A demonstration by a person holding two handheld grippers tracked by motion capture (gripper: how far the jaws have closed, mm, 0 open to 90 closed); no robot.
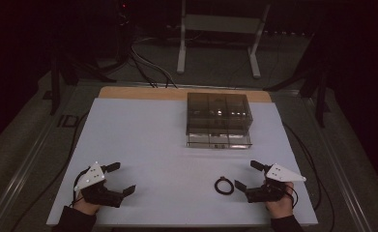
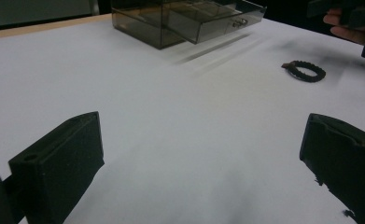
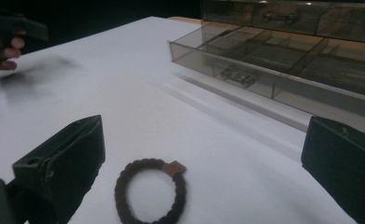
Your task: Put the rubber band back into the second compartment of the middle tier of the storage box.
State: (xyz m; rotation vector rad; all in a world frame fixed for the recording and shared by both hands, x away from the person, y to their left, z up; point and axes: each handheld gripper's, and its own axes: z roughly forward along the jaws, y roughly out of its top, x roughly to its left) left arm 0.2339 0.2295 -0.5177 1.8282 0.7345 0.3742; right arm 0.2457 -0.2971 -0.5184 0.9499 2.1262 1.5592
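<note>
Here, dark braided bracelet (image 1: 224, 186) flat on white table (image 1: 143, 140), lower right of centre in high view, just left of right gripper (image 1: 249, 175), jaws wide apart, empty. Left gripper (image 1: 121, 178) lower left, likewise wide open, empty. Smoky drawer box (image 1: 218, 113) upper centre, bottom drawer (image 1: 219, 140) apparently pulled out.

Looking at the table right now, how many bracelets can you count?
1. The braided bracelet lies flat on the white table, just ahead of the open right gripper, in front of the drawer box. The box's closed drawers may hide more.
</note>
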